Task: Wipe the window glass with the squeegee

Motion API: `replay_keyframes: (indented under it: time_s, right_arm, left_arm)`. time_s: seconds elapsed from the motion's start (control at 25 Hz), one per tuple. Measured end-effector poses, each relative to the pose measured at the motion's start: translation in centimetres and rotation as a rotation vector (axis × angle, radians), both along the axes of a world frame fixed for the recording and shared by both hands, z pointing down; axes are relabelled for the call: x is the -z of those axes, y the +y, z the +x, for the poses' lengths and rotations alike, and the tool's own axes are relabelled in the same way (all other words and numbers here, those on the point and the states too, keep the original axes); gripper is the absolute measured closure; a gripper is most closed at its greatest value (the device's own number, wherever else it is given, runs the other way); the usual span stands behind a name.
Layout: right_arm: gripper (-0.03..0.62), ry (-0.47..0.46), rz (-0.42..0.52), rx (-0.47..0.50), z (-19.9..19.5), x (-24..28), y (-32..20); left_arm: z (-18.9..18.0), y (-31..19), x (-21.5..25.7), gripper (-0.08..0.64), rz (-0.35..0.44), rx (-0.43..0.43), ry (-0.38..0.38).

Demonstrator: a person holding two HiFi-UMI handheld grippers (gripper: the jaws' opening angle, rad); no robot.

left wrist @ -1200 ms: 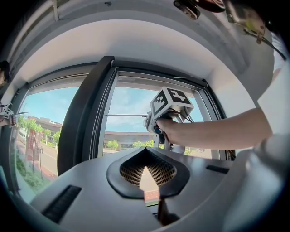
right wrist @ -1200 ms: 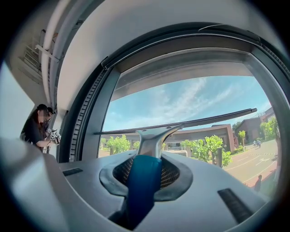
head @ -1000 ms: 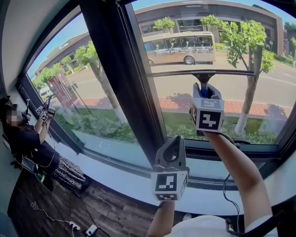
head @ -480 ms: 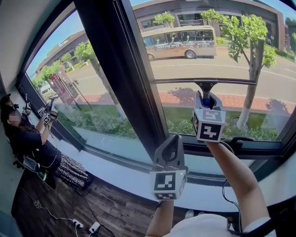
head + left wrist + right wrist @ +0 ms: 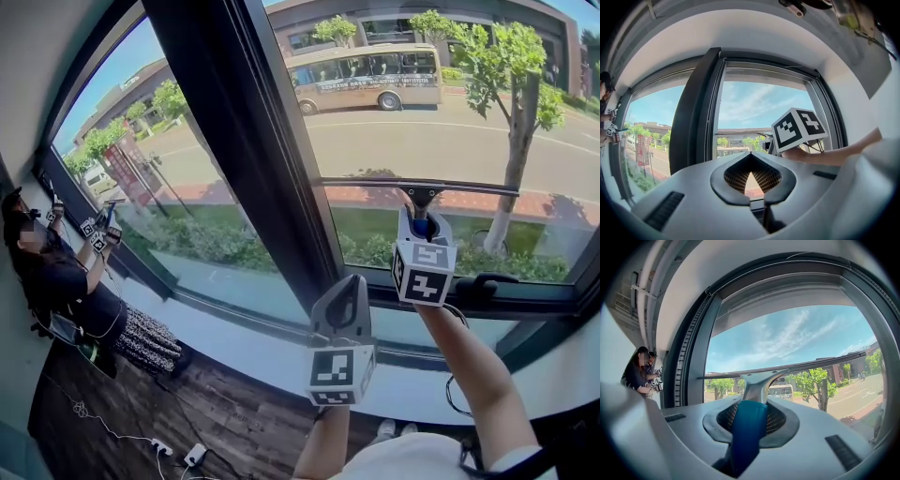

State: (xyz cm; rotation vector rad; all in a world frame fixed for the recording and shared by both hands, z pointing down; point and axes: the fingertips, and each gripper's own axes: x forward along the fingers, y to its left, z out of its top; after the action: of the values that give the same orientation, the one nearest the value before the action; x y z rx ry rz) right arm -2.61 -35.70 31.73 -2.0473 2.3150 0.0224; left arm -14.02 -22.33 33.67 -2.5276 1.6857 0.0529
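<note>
Right gripper view shows your right gripper point(image 5: 750, 422) clamped on the squeegee point(image 5: 757, 383) by its blue handle, blade against the window glass point(image 5: 787, 341) — likely light, stiff, slick, so grip mid-handle. Your left gripper point(image 5: 751, 177) has its 2 jaws together, empty.

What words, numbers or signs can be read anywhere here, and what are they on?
Nothing can be read.
Bus: a line of lettering along its side, too small to read.
Red sign outside by the pavement: print too blurred to read.
Left gripper and right gripper: black-and-white square markers on their cubes; these are patterns, not words.
Squeegee: no print shows on it.
</note>
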Motion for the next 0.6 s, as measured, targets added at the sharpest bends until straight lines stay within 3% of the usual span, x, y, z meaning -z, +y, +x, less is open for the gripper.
replay_keyframes:
  time_s: [0.6]
  right_arm:
    - [0.515, -0.007, -0.082, -0.001, -0.4, -4.9, 0.2]
  left_arm:
    - [-0.3, -1.2, -0.6, 0.565, -0.042, 0.010, -0.011]
